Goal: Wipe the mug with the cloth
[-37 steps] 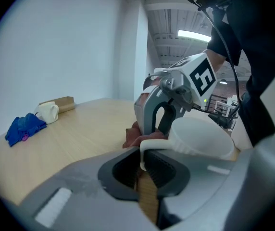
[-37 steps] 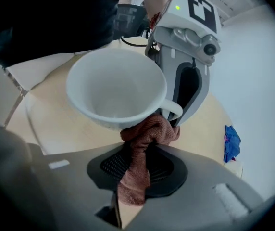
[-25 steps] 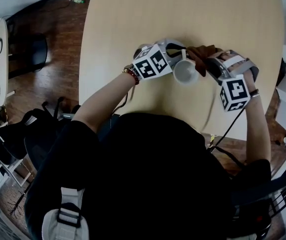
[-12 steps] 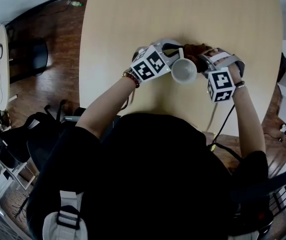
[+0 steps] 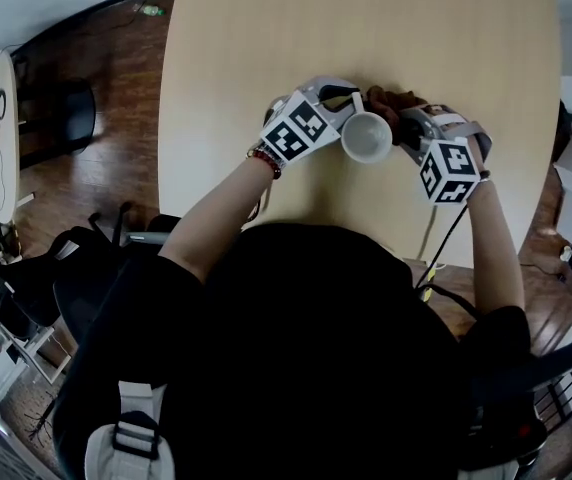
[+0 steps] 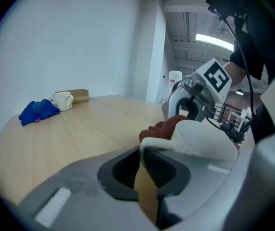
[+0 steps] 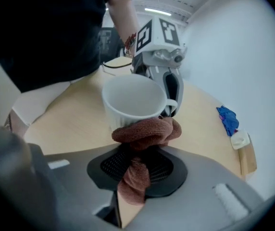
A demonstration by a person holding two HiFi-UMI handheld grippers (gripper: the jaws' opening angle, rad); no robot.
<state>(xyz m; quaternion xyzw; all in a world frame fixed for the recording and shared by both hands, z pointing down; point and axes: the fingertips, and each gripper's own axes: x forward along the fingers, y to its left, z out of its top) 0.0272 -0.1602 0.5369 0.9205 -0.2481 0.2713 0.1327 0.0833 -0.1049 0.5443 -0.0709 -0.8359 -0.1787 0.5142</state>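
Left claw (image 6: 142,153) clamped on mug (image 6: 202,138) handle; right claw (image 7: 136,163) clamped on cloth (image 7: 146,131), touching mug side.

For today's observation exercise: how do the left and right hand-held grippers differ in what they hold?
The left hand-held gripper clamps the white mug by its handle; the right hand-held gripper clamps a brown cloth. The left one grips something rigid; the right one's cloth bunches and presses against the mug's wall. Both are shut on their load.

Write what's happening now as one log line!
left gripper: shut on mug handle | right gripper: shut on cloth | cloth: against mug's side
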